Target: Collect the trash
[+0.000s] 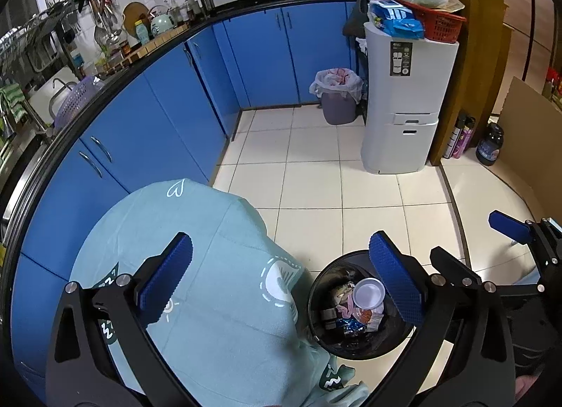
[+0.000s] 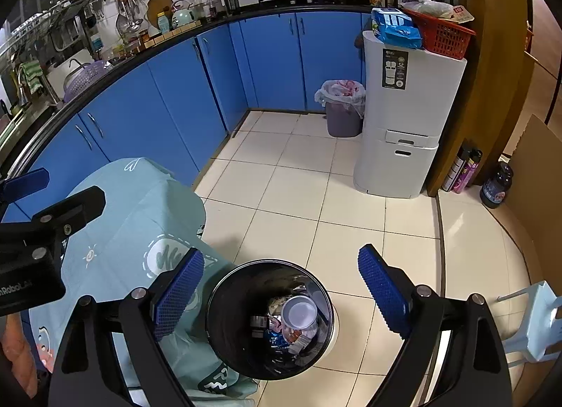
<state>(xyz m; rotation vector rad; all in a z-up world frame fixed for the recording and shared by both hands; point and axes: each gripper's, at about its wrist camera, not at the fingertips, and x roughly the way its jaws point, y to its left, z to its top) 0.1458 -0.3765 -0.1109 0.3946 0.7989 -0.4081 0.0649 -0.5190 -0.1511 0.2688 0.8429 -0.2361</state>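
A black round trash bin (image 2: pixel 224 319) stands on the tiled floor, below and between my right gripper's fingers; it also shows in the left wrist view (image 1: pixel 319 305). Inside lie a white paper cup (image 2: pixel 299 312) (image 1: pixel 368 294), wrappers and other rubbish. My right gripper (image 2: pixel 281 298) is open and empty above the bin. My left gripper (image 1: pixel 281 284) is open and empty above a table covered with a light teal cloth (image 1: pixel 210 266) (image 2: pixel 133 217), just left of the bin. The right gripper's fingers show at the right edge of the left wrist view (image 1: pixel 509 224).
Blue kitchen cabinets (image 2: pixel 168 98) curve along the left and back. A grey lined bin (image 2: pixel 342 108) stands beside a white tall appliance (image 2: pixel 404 119) carrying a red basket (image 2: pixel 446 34). Bottles (image 2: pixel 467 171) stand by the wooden door frame. A pale blue stool (image 2: pixel 537 322) is at right.
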